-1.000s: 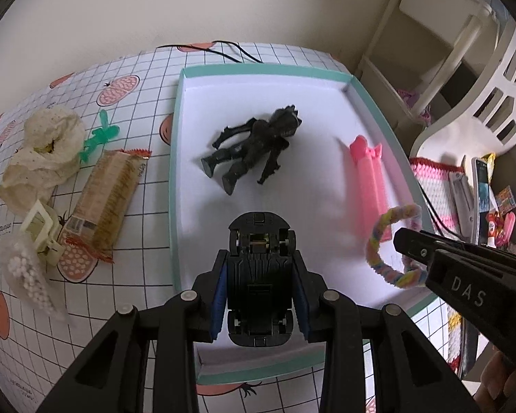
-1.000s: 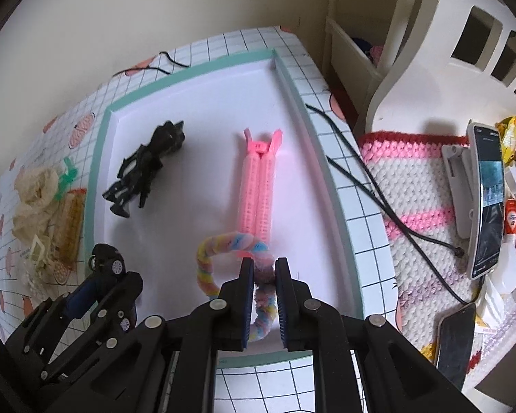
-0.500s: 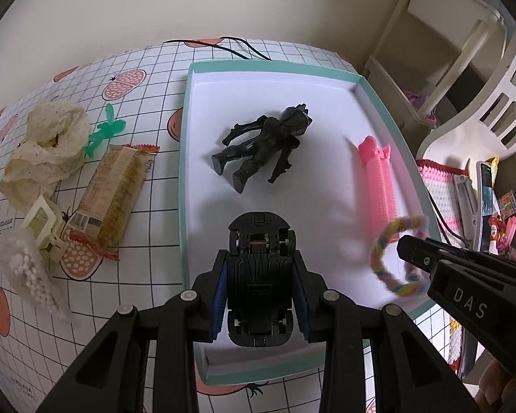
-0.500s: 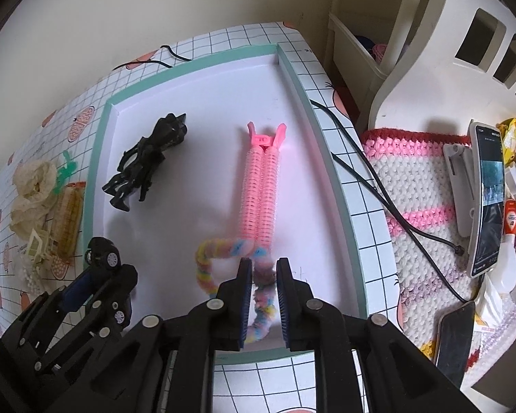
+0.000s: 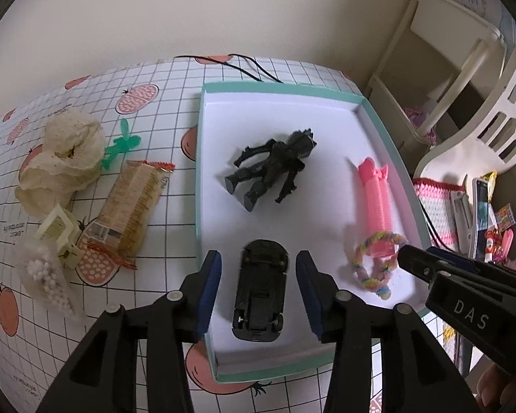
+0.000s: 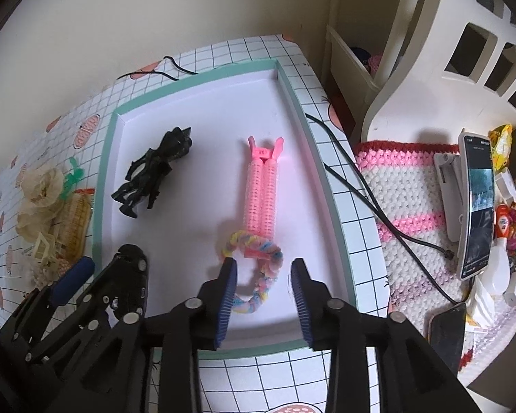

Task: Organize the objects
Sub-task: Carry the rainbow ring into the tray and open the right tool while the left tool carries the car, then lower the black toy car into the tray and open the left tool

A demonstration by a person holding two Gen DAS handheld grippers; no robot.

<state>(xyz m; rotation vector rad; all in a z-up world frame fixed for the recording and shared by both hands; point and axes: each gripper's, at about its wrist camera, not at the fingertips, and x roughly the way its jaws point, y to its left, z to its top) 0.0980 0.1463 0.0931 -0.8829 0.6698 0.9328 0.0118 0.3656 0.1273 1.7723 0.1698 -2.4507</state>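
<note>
Left gripper (image 5: 258, 285) spread wide, holding nothing. Black toy car (image 5: 260, 297) lies between its pads on the tray (image 5: 200, 158) floor near the tray's near edge, clear of both pads.

Right gripper (image 6: 263, 296) also wide open, empty. Pastel braided ring (image 6: 258, 272) lies between its fingers, contact not clear, overlapping the near end of the pink hair roller (image 6: 261, 192) by the tray's right wall. Black figure (image 5: 271, 168) mid-tray, toward the left wall.
</note>
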